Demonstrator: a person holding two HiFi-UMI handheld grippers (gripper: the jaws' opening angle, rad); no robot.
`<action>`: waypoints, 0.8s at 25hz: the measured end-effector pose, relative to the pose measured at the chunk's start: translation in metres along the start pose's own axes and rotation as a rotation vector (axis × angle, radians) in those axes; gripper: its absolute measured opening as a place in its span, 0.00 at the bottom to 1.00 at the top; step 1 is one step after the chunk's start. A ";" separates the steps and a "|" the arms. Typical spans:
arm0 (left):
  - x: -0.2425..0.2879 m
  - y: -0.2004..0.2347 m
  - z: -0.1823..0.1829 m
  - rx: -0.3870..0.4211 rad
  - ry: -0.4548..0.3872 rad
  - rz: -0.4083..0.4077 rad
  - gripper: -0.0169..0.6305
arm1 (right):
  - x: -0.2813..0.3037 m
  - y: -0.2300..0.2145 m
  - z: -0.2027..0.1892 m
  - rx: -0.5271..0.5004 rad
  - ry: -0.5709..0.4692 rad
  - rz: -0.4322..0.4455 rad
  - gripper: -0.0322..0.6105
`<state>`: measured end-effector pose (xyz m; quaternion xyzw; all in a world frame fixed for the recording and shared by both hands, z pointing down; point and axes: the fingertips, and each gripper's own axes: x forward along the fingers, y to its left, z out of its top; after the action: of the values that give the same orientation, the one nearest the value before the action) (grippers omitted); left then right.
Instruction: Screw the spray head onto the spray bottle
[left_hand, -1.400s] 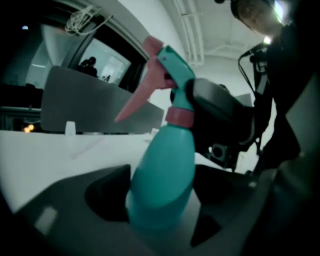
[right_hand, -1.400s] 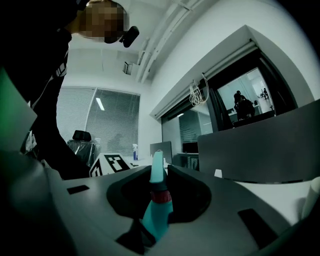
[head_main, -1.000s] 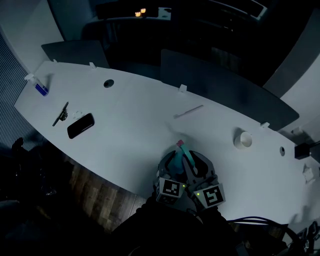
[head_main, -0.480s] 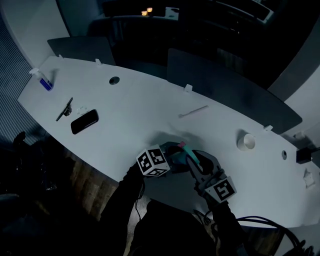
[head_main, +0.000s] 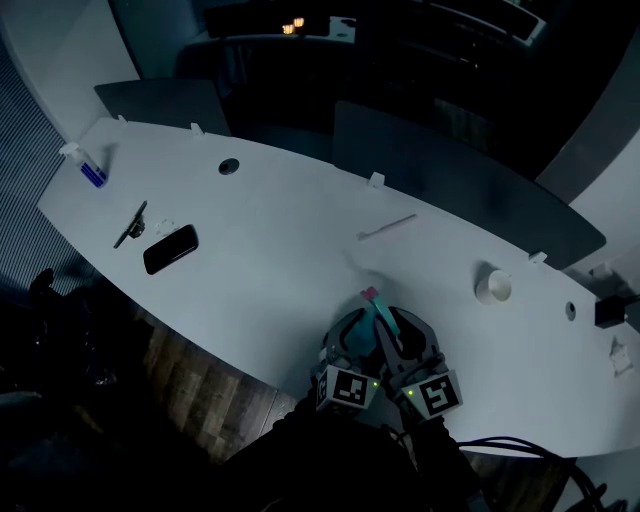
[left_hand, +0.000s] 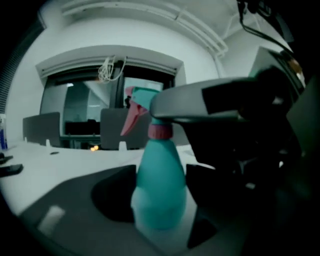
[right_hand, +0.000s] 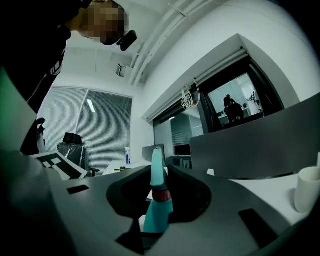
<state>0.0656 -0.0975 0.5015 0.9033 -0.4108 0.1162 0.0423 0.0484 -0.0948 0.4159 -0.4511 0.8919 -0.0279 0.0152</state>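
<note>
Screwing step: the right gripper (right_hand: 156, 202) pinches the spray head (left_hand: 141, 100). The left gripper (left_hand: 161, 200) jaws have just been closing onto the spray bottle (left_hand: 159, 165), at 6 o'clock. Next, I think, comes a twist.

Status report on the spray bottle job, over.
Left gripper, jaws just closing, grips spray bottle body. Right gripper shut on spray head, head sitting on the neck. Cup and phone far off, nothing blocking.

Teal and pink on white.
Teal spray bottle (left_hand: 160, 185), pink collar and trigger on spray head (left_hand: 137, 102); white table (head_main: 280, 225), black phone (head_main: 170, 249) far left; black-and-white square markers on gripper cubes (head_main: 350, 388).
</note>
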 end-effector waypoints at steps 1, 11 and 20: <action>0.000 0.001 0.000 -0.018 -0.013 -0.022 0.51 | 0.000 0.000 0.000 0.001 0.003 0.008 0.19; 0.009 -0.004 -0.006 0.075 0.106 -0.680 0.50 | 0.003 -0.009 -0.001 0.009 0.045 0.124 0.19; 0.000 0.006 -0.004 -0.015 -0.009 0.024 0.50 | 0.001 -0.004 -0.003 0.031 -0.009 -0.045 0.19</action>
<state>0.0605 -0.1011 0.5056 0.8986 -0.4224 0.1096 0.0460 0.0512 -0.0980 0.4190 -0.4708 0.8810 -0.0400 0.0257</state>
